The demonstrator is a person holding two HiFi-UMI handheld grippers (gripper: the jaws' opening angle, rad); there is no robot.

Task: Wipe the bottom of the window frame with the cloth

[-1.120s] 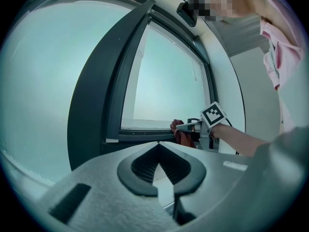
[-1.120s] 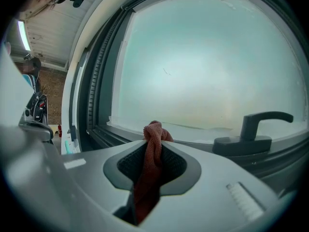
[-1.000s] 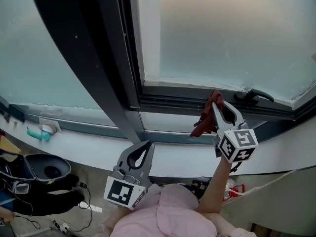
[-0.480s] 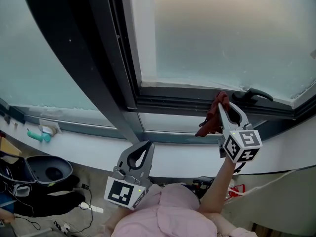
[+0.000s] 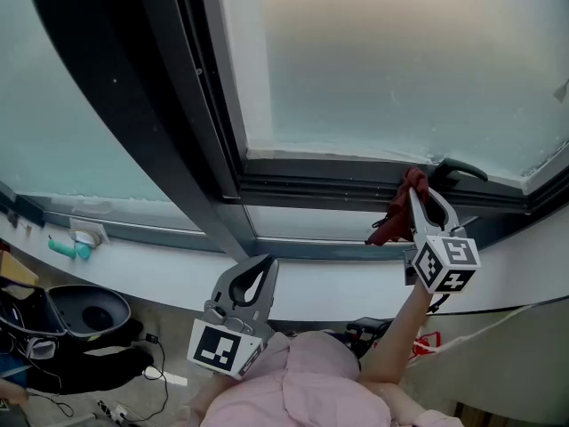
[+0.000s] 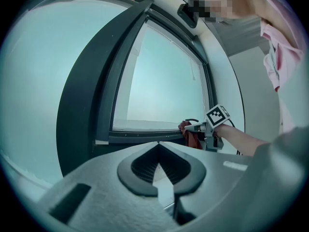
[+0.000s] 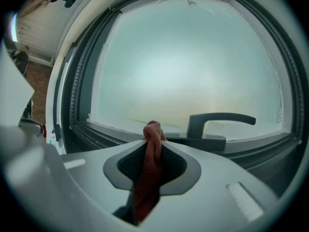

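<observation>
Far left, a small teal object [image 5: 67, 245] lies on the white sill [image 5: 160, 265], well clear of the work. On the floor beneath are a dark rounded thing [image 5: 84, 305] and loose cables, too dim to name. A heavy dark mullion [image 5: 151, 105] slants down between the panes. The left gripper [image 5: 265, 260] is held low by the person's chest, its jaws clenched tip to tip on nothing, and it takes no part. The bottom of the window frame [image 5: 329, 181] runs rightward from the mullion as a dark rail under frosted glass. No streak or wet mark shows on it, so the wiped stretch cannot be told from the unwiped. The red cloth [image 5: 391, 221] is at the rail's right part, its bunched top seemingly against the rail and its tail hanging loose below, though firm contact is not certain. The right gripper [image 5: 420, 196] is clamped on that cloth, with the fabric pinched between both jaws. My judgement is that wiping is under way near the right end. Just right of the cloth, the black window handle [image 5: 458, 169] sits on the rail and blocks a straight pass; the corner beyond it looks awkward to reach.
</observation>
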